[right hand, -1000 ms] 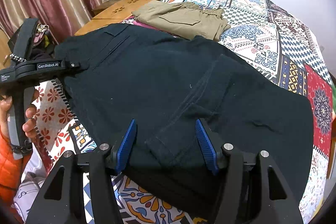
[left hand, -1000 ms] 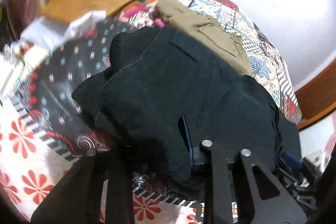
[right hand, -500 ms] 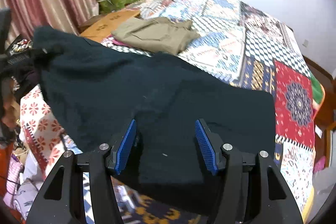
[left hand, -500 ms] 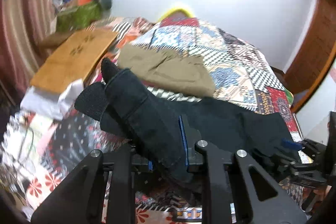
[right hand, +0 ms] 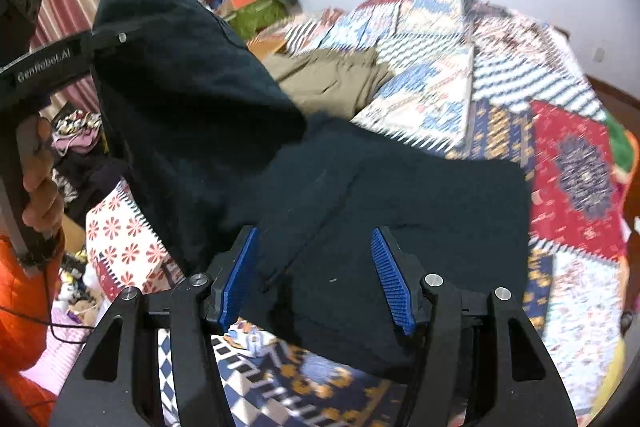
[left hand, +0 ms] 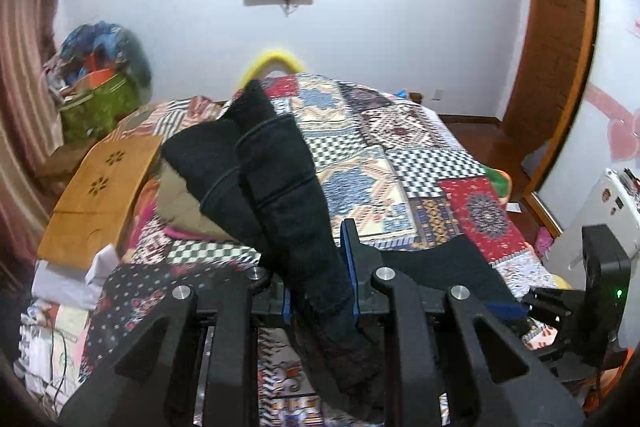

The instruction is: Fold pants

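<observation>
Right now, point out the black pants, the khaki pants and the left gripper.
black pants (right hand: 400, 195), right wrist view, flat middle panel
khaki pants (right hand: 332, 83), right wrist view, folded top
left gripper (left hand: 318, 279), left wrist view, between fingertips

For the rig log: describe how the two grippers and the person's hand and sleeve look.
Both grippers are matte black with silver screws and ribbed blue pads. The left gripper shows narrow blue pad edges; from the right wrist view its side reads "GenRobot.AI" in pale letters. The right gripper has wide blue pads. A green light glows on its body. The bare left hand meets an orange sleeve, a thin black cable alongside.

"GenRobot.AI" is printed on the left hand-held gripper (right hand: 100, 39).
</observation>
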Action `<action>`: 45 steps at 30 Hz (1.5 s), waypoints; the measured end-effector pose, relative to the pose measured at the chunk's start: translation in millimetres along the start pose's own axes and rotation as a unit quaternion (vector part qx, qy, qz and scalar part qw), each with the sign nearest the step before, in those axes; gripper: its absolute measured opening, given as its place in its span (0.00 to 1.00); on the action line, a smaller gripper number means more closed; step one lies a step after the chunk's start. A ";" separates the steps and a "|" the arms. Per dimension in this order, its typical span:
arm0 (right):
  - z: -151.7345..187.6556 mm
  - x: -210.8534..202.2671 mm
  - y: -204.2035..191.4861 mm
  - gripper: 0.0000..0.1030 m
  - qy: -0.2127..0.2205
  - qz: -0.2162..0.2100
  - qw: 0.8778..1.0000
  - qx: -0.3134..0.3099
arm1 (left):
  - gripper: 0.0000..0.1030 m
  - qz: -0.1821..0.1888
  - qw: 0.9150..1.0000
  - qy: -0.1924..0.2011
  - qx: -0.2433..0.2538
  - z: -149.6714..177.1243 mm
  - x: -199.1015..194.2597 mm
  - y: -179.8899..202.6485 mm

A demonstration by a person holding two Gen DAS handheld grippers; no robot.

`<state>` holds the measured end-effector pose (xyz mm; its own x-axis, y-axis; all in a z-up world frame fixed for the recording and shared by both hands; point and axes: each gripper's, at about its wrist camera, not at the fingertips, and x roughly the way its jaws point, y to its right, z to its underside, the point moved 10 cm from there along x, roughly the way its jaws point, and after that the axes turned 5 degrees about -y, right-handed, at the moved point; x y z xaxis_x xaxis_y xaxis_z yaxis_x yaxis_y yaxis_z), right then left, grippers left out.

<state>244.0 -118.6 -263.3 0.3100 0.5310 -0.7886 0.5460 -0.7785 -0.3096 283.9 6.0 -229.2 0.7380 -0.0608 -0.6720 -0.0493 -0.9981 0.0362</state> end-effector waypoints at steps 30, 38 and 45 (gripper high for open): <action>65.6 -18.6 109.6 0.56 -0.015 0.055 0.992 0.113 | 0.17 0.149 0.977 -0.079 0.131 33.2 54.7 208.6; 85.3 -76.7 140.4 0.56 0.019 0.114 0.983 0.144 | 0.21 0.145 0.955 -0.166 0.198 104.4 86.4 242.8; 104.6 -119.8 151.5 0.56 0.045 0.134 0.973 0.181 | 0.46 0.148 0.947 -0.188 0.216 126.1 83.7 255.5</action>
<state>208.1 -335.2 -271.3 0.4789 0.3063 -0.8227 0.1305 -0.9516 -0.2783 248.3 -253.3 -369.5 0.3615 -0.2506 -0.8981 -0.5469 -0.8371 0.0135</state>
